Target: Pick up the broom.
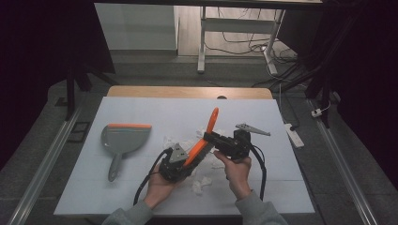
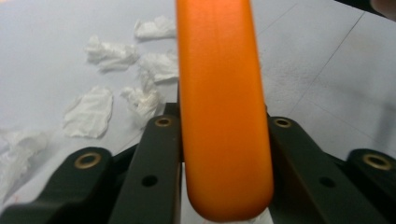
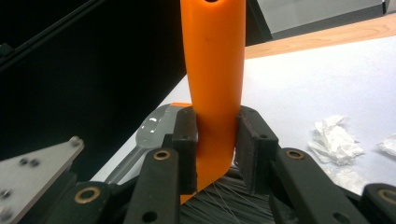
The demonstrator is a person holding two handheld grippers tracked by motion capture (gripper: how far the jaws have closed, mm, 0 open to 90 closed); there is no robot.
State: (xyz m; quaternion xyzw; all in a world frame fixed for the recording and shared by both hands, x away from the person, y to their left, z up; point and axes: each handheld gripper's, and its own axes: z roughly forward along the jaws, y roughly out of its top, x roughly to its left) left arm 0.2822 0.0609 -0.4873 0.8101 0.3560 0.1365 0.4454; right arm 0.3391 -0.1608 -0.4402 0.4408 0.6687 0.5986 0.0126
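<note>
Here both hand-held grippers clamp an unmarked orange brush (image 1: 202, 138).

Both hands met low over the desk: the left gripper (image 1: 180, 161) and the right gripper (image 1: 212, 138) faced each other, jaws of both clamped on the orange handle (image 1: 206, 133).
</note>
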